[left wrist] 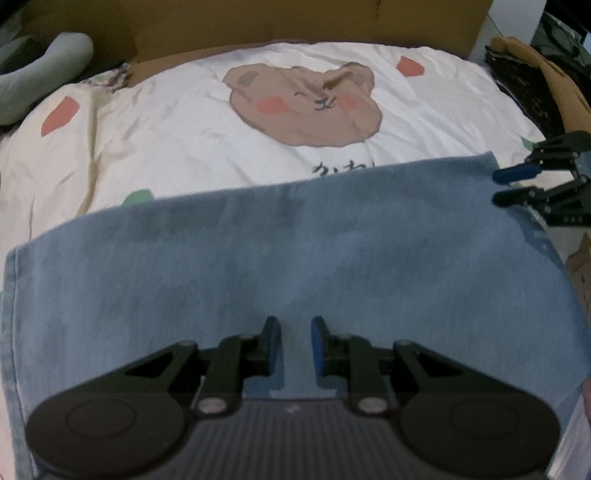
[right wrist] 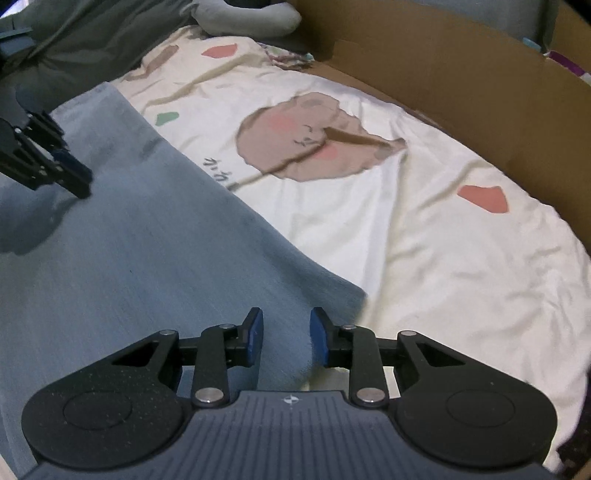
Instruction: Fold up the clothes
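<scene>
Blue towel (left wrist: 295, 258) spread flat on bear-print sheet (left wrist: 166, 129), cardboard wall (left wrist: 295, 22) behind. Left gripper (left wrist: 295, 345) over towel middle, jaws narrowly parted, nothing between pads. Right gripper (right wrist: 286, 338) at towel's corner, jaws moderately parted, towel edge lying in gap, pads not pressing on it. Grey pillow (left wrist: 44, 74) at sheet's far left.

Both wrist cams look steeply down, close over blue cloth (left wrist: 295, 258); shared: cloth, bear-print sheet (right wrist: 406, 240).
</scene>
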`<action>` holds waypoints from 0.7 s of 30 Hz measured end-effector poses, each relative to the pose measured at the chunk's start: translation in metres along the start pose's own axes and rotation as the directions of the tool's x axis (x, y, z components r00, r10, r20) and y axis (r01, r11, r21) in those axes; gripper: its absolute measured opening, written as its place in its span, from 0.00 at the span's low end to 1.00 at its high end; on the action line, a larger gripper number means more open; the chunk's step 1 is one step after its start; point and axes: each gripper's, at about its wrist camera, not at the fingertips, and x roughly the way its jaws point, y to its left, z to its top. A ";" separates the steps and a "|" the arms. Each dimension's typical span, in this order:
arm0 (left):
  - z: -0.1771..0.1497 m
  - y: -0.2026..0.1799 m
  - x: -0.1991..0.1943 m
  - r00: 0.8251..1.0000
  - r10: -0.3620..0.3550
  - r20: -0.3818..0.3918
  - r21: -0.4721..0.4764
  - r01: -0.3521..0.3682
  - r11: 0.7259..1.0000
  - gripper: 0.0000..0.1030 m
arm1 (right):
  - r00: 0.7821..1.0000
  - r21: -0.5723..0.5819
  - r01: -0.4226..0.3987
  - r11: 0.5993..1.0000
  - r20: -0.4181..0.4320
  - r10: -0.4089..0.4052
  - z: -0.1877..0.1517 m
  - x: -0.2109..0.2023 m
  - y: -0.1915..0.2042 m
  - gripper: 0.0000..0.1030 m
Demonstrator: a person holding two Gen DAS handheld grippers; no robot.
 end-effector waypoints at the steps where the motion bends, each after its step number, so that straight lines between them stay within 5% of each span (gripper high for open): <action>1: -0.002 0.000 -0.001 1.000 0.002 0.000 -0.002 -0.002 1.000 0.20 | 1.000 0.008 0.009 1.000 0.002 -0.009 0.000 -0.003 -0.002 0.29; 6: -0.010 0.003 -0.007 1.000 0.018 -0.008 -0.031 -0.018 0.999 0.24 | 0.998 0.059 0.033 0.998 0.052 -0.036 0.005 -0.016 -0.009 0.29; 11: -0.019 0.006 -0.012 0.999 0.027 -0.028 -0.077 -0.029 0.997 0.24 | 0.999 0.053 0.022 0.998 0.043 -0.024 0.015 0.000 -0.009 0.06; 21: -0.031 0.003 -0.023 0.997 0.060 -0.042 -0.151 -0.066 0.986 0.24 | 0.998 0.047 0.061 0.997 0.024 -0.062 0.016 0.005 -0.011 0.05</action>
